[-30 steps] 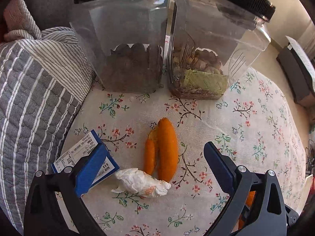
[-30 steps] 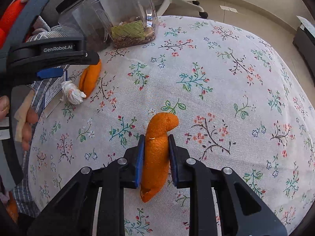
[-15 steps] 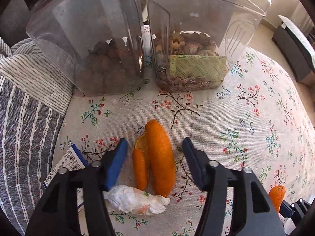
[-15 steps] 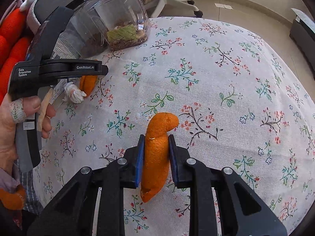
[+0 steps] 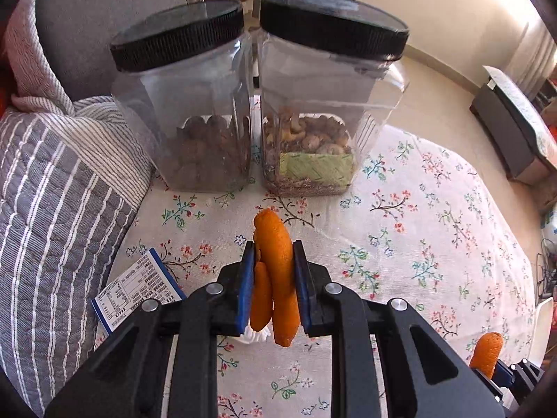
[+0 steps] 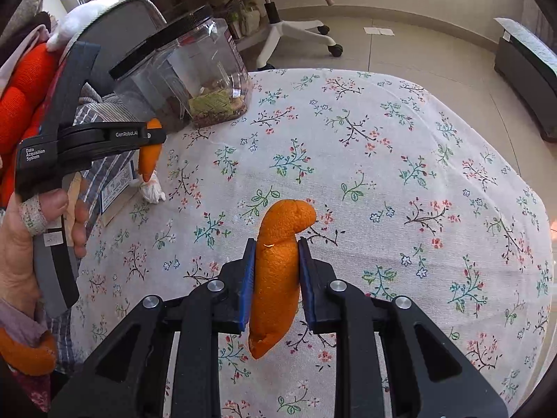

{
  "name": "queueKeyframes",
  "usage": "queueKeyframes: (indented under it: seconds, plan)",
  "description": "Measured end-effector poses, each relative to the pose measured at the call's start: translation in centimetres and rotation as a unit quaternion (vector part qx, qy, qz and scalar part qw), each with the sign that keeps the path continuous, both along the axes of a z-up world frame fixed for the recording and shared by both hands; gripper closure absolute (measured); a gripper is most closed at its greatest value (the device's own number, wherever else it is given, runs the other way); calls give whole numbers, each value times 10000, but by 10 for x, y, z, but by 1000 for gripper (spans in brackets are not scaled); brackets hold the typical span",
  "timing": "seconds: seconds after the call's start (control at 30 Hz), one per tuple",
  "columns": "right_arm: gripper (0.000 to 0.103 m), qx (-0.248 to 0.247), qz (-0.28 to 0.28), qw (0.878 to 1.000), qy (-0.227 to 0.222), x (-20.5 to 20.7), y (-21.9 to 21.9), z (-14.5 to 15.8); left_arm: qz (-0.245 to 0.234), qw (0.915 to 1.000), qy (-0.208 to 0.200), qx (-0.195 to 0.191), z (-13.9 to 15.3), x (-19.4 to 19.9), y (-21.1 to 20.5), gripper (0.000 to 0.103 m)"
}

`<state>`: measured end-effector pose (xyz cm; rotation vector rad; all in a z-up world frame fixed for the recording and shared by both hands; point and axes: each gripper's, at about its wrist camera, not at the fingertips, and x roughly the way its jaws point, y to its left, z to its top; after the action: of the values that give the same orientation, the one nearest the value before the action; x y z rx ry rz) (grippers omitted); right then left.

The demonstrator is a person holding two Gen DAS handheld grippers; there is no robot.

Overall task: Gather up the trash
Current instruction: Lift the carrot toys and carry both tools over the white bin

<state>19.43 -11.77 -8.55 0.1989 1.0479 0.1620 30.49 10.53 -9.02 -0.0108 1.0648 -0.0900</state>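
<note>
My left gripper (image 5: 273, 261) is shut on two strips of orange peel (image 5: 276, 271) and holds them above the floral tablecloth (image 5: 400, 244). The same peel shows in the right wrist view (image 6: 149, 153), hanging from the left gripper (image 6: 153, 136). A crumpled white tissue (image 5: 256, 336) lies on the cloth just under the peel; it also shows in the right wrist view (image 6: 151, 190). My right gripper (image 6: 275, 261) is shut on another curled piece of orange peel (image 6: 278, 271), lifted over the cloth. That peel shows at the left wrist view's lower right (image 5: 487, 351).
Two clear jars with black lids, one of dark nuts (image 5: 195, 118) and one of mixed nuts (image 5: 320, 115), stand at the table's back. A blue-and-white printed card (image 5: 135, 289) lies at the left edge beside a grey striped cushion (image 5: 45, 209). An office chair (image 6: 278, 17) stands beyond.
My left gripper closed on the two orange peel strips and lifted them off the cloth, leaving the tissue behind. The right gripper kept its hold on its peel.
</note>
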Motion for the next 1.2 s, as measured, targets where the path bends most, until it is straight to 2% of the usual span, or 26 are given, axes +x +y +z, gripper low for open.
queueKeyframes:
  seconds: [0.33, 0.37, 0.57, 0.9, 1.2]
  plan:
    - [81, 30, -243, 9989, -405, -40, -41, 33, -47, 9954, -928, -230, 63, -55, -30, 82]
    - [81, 16, -281, 9986, -448, -45, -47, 36, -68, 9946, -1007, -232, 62, -47, -48, 81]
    - [81, -22, -561, 9964, -642, -72, -85, 51, -175, 9891, -1415, -355, 85, -77, -77, 81]
    - [81, -88, -1158, 9884, -979, -114, -148, 70, -570, 9809, -1768, -574, 93, -141, -139, 81]
    - [81, -206, -1724, 9776, -1189, -159, -214, 85, -1209, 9767, -1626, -705, 86, -189, -212, 81]
